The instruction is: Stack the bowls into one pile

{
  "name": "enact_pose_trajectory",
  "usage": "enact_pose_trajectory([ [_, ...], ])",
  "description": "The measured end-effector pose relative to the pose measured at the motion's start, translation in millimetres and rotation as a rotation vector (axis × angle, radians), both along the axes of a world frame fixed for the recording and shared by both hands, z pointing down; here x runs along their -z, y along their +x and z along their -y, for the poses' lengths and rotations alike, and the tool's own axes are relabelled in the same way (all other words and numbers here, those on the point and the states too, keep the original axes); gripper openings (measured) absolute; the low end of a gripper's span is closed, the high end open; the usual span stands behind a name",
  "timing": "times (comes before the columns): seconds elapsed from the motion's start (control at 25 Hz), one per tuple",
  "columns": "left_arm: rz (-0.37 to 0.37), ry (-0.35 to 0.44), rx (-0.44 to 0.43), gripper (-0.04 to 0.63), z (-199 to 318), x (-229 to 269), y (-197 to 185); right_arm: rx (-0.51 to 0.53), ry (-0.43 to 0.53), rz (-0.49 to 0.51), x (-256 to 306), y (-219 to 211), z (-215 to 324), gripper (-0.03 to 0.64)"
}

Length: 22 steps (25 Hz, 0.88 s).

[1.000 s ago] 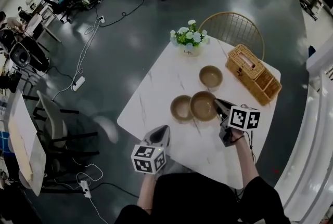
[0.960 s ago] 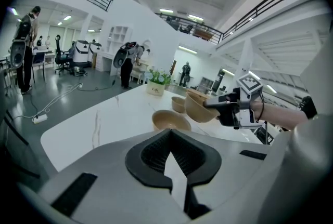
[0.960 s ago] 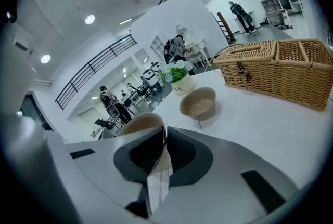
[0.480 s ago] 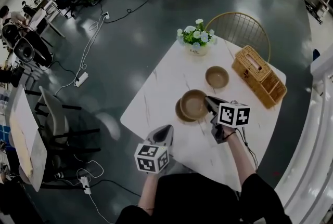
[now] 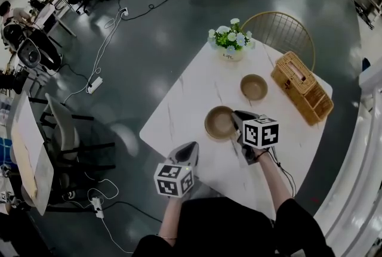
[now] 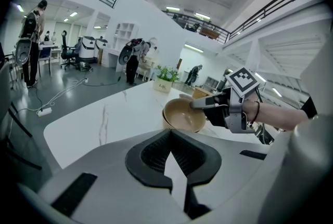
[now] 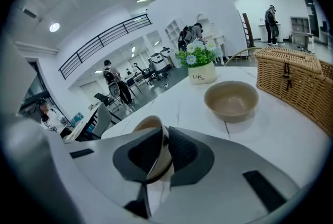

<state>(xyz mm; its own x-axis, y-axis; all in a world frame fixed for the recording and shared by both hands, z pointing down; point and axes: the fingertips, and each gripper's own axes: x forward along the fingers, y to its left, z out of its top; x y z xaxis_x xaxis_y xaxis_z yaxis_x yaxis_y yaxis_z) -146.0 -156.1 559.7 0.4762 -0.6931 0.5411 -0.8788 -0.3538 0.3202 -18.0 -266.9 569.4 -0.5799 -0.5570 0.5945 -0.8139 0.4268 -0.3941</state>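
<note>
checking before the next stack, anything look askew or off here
The bowl clamped by the right gripper hangs tilted over the lower bowl, not nested flat. Nothing looks spilled or broken.

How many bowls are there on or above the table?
3: one in the right claw, one directly under it, one alone near the basket.

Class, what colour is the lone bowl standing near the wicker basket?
Beige; the bowl shows best in the right gripper view.

place: lab hall | cues: mezzanine railing [image 7: 104, 41], office chairs [image 5: 59, 126], power strip [image 5: 94, 84]
</note>
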Motion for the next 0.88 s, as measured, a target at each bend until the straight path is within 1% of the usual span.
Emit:
enact_pose_trajectory([
  [0.12, -0.002, -0.005, 0.001, 0.015, 0, -2, -1, 0.003, 0.011, -0.033, -2, -1, 1, 0.028],
  [0.4, -0.007, -0.017, -0.004, 0.015, 0, -6, 1, 0.029, 0.025, -0.069, -6, -2, -1, 0.028],
  [0.64, -0.009, -0.016, -0.010, 0.015, 1, -6, 5, 0.049, 0.059, -0.107, -6, -2, -3, 0.031],
  [0.68, -0.009, -0.016, -0.010, 0.015, 2, -6, 5, 0.047, 0.057, -0.101, -6, -1, -3, 0.035],
  [0.72, -0.009, -0.017, -0.009, 0.015, 2, -7, 4, 0.042, 0.053, -0.093, -7, -1, -3, 0.052],
  [0.76, -0.008, -0.018, -0.007, 0.015, 2, -7, 4, 0.035, 0.048, -0.085, -7, 0, -2, 0.086],
  [0.8, -0.008, -0.020, -0.006, 0.015, 2, -7, 3, 0.029, 0.041, -0.079, -8, 0, -2, 0.098],
  [0.88, -0.007, -0.022, -0.003, 0.015, 2, -7, 2, 0.019, 0.024, -0.069, -11, 1, -1, 0.098],
])
